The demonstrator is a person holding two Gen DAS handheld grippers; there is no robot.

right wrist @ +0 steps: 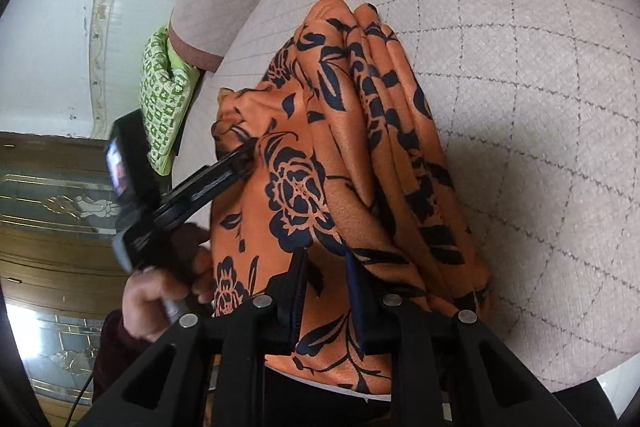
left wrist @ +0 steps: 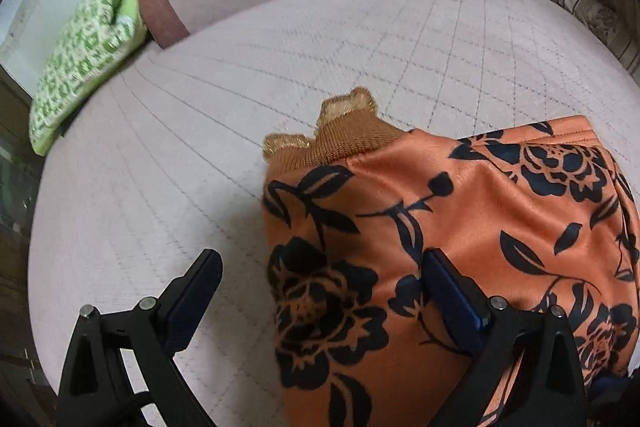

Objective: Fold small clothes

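The orange floral garment (right wrist: 320, 163) lies bunched on the quilted cushion (right wrist: 520, 87). The right gripper (right wrist: 326, 291) appears clamped on its near edge; the left gripper (left wrist: 320, 291) straddles fabric, spread wide. Uneven pulling may collapse the layers.

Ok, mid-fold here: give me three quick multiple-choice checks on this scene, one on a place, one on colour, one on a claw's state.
1. Where does the green patterned cushion lie?
A. at the edge of the pink quilted bed
B. on the orange garment
C. in the right claw

2. What colour are the flowers printed on the orange garment?
A. white
B. dark navy
C. green

3. The left claw is:
A. shut on the garment
B. open
C. out of sight

Answers:
1 A: the green cushion sits at the bed edge.
2 B: dark blooms cover the orange garment.
3 B: the left claw has its jaws spread wide.
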